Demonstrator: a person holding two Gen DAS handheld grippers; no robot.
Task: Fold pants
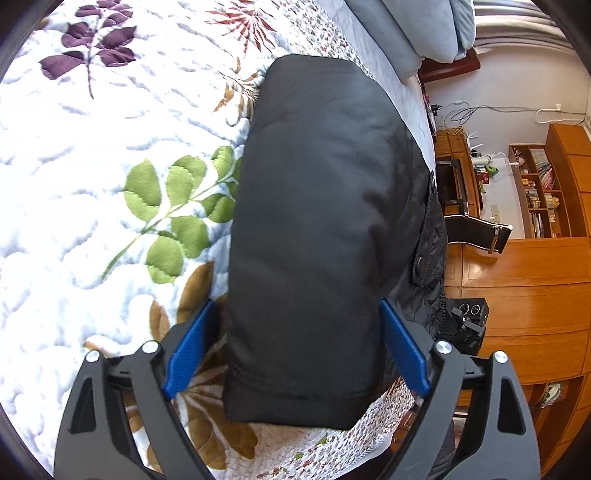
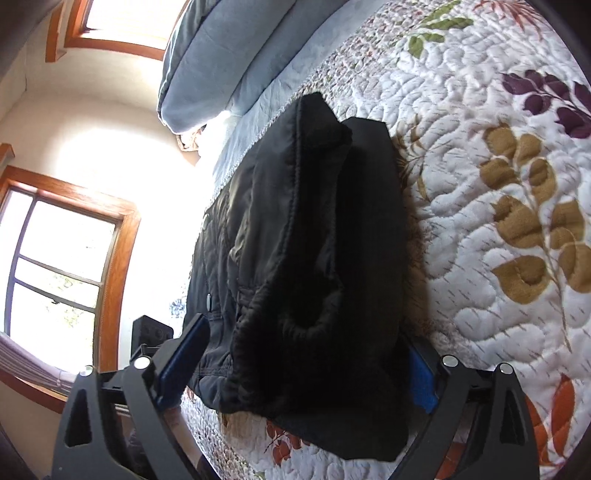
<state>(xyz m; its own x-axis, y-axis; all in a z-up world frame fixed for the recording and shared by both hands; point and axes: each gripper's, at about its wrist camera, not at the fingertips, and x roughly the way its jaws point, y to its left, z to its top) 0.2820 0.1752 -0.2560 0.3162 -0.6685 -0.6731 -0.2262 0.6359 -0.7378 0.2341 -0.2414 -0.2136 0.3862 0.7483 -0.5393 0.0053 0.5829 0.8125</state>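
Observation:
The black pants [image 1: 317,229] lie folded in a compact bundle on the floral quilt [image 1: 110,221] near the bed's edge. My left gripper [image 1: 295,332] is open, its blue pads [image 1: 188,350] spread on either side of the bundle's near hem end, holding nothing. In the right wrist view the pants [image 2: 306,258] show their ribbed waistband opening and a snap button. My right gripper [image 2: 303,354] is open too, its pads [image 2: 184,358] straddling the waistband end; the right pad is partly hidden behind the cloth.
Light blue pillows [image 1: 406,33] lie at the head of the bed. Beyond the bed's edge are a wooden floor [image 1: 524,295], a bookshelf [image 1: 539,192] and a black device [image 1: 469,321]. Windows with wooden frames [image 2: 66,266] show in the right wrist view.

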